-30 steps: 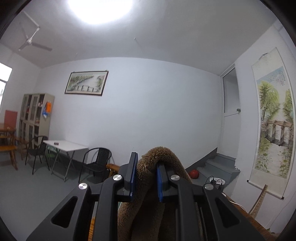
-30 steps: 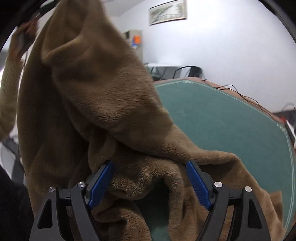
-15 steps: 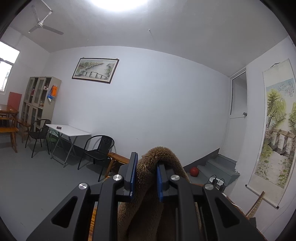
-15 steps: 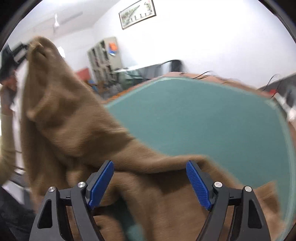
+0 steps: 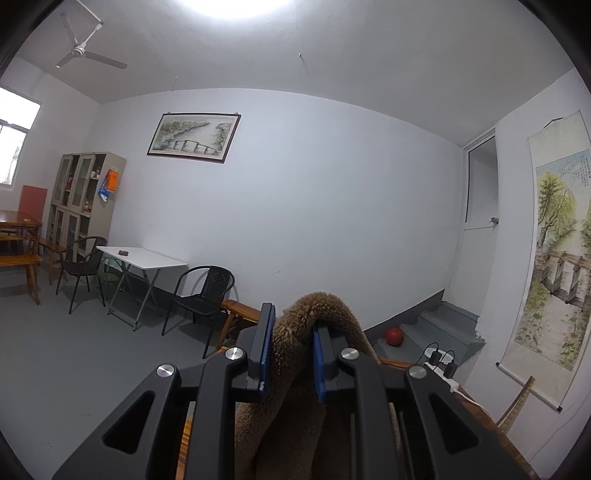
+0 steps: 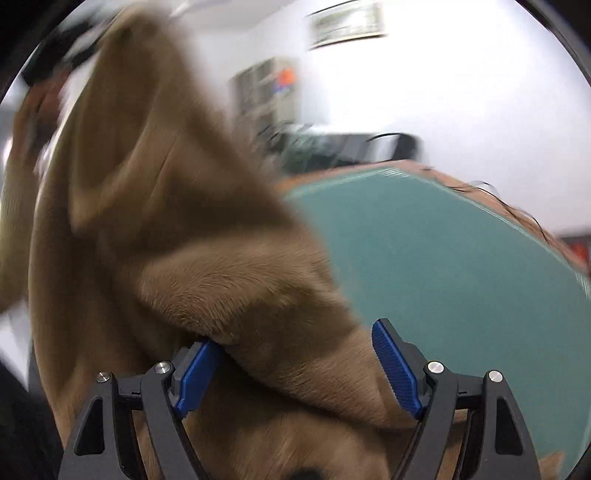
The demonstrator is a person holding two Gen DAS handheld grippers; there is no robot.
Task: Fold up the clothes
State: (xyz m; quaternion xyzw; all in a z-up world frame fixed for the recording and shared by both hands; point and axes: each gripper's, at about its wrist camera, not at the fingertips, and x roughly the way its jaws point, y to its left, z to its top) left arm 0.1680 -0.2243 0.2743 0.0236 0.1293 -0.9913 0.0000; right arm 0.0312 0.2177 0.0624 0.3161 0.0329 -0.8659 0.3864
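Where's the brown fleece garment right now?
Lifted: the left gripper pinches a fold of the brown fleece garment; the rest drapes across the open right gripper, left of the green table.

Right wrist view, heavy motion blur. Right gripper (image 6: 299,363) with blue-padded fingers (image 6: 397,367) spread wide apart; brown fleece garment (image 6: 177,229) lies between and over them, covering the tip of the left finger, while the right finger stands clear against the green. Garment rises up and to the left, filling most of the left half, its top corner near a blurred hand (image 6: 27,122) at far left. Green bench (image 6: 454,266) surface on the right, dark cables (image 6: 517,206) along its far edge. Far wall carries a framed picture (image 6: 347,22); a cabinet (image 6: 266,96) stands below it
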